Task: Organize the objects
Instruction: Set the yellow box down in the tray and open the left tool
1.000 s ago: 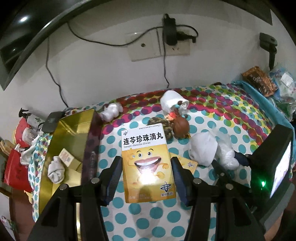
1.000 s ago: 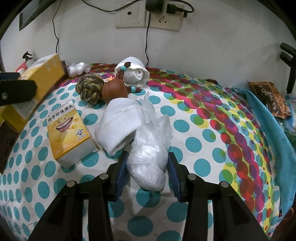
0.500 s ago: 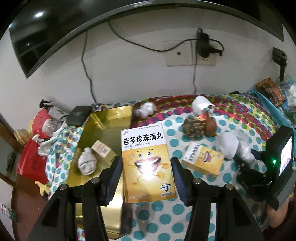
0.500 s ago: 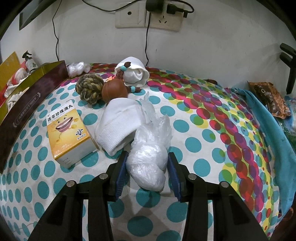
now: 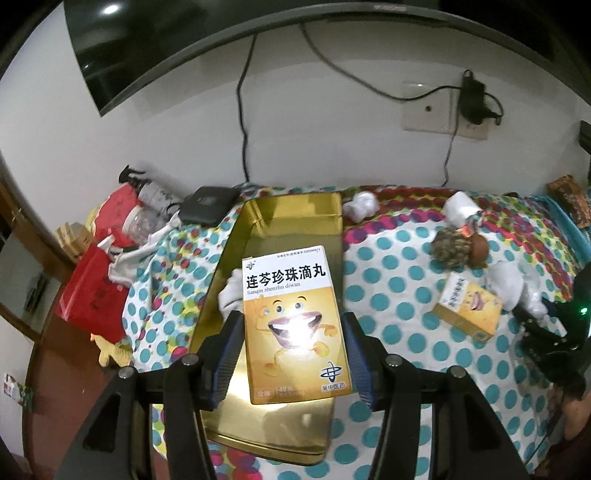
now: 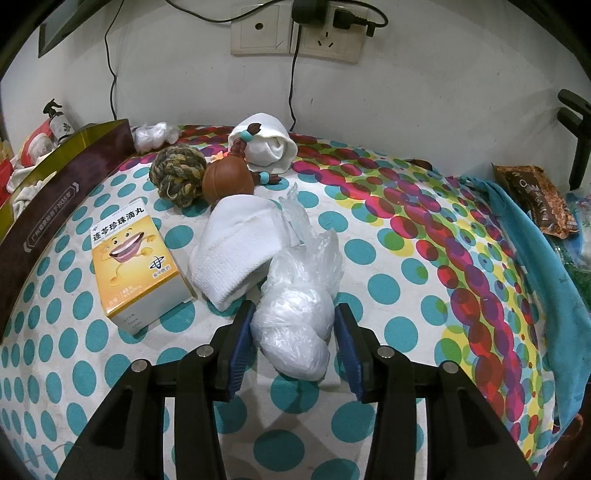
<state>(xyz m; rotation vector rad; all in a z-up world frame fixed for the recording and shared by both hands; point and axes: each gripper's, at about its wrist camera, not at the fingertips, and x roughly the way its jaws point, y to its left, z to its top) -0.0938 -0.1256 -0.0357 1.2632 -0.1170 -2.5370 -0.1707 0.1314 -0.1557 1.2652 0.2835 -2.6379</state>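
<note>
While the left gripper [image 5: 293, 354] clamps the yellow box [image 5: 293, 325], hiding the gold tin's [image 5: 291, 218] contents, the right gripper's [image 6: 293, 341] spread fingers flank the plastic bag [image 6: 295, 325].

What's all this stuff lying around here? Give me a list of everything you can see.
medicine box: 2, yellow; one held over the tin, one lying on the cloth
tin: 1, gold, open, left on the cloth
sock rolls: 2, white; one beside the bagged bundle, one near the wall
bagged bundle: 1, clear plastic over white, between the right fingers
rope ball: 1, yellow-grey, by the brown ball
brown ball: 1, centre
cloth: 1, polka-dot, covering the surface
wall sockets: white, on the wall
left gripper: shut on a medicine box
right gripper: around the bagged bundle, grip unclear
</note>
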